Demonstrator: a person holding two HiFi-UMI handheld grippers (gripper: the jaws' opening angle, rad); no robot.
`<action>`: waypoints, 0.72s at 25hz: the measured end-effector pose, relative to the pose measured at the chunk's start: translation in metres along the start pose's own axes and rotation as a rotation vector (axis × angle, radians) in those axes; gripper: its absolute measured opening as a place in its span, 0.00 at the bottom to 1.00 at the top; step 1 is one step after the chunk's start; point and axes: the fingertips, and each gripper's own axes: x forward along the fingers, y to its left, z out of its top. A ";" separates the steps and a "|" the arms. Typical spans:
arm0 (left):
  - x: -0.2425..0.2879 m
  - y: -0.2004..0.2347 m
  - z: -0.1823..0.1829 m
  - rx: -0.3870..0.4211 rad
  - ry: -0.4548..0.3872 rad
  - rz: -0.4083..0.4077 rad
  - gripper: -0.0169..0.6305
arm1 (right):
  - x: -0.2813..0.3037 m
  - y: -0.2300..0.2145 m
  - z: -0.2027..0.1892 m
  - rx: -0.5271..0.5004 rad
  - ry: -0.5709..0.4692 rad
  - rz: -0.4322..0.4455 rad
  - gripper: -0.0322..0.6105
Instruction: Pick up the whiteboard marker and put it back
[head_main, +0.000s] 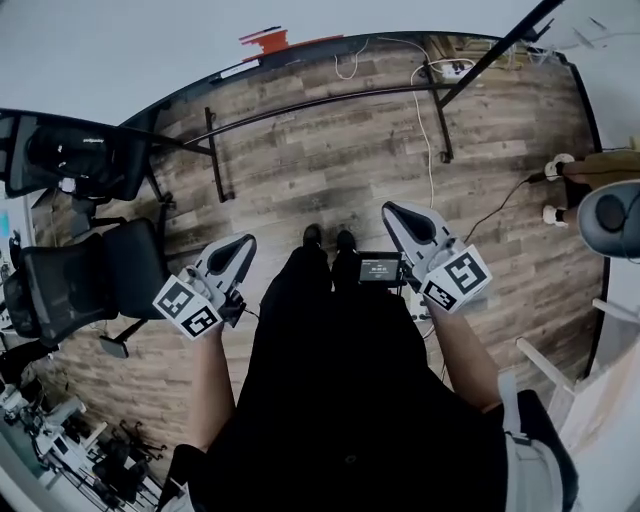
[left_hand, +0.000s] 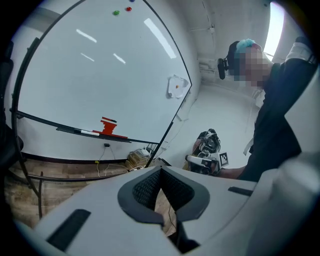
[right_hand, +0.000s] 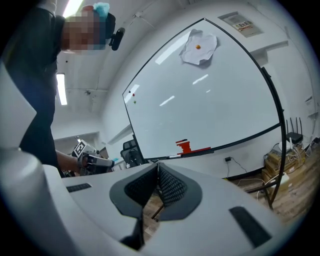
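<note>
White marker (left_hand: 86, 132) on whiteboard tray (left_hand: 62, 129)

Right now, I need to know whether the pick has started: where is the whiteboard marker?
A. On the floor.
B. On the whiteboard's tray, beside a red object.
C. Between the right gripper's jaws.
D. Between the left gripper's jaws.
B: the whiteboard marker lies on the tray beside the red object, while the left gripper and right gripper are shut with nothing between their jaws.
</note>
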 end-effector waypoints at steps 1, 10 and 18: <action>0.006 0.001 0.001 0.005 0.012 -0.006 0.04 | 0.000 -0.005 0.000 0.010 -0.007 -0.008 0.08; 0.051 0.015 0.031 0.052 0.023 -0.113 0.04 | 0.015 -0.027 0.005 0.027 -0.008 -0.059 0.08; 0.063 0.071 0.067 0.042 -0.037 -0.156 0.04 | 0.082 -0.029 0.035 -0.044 0.040 -0.049 0.08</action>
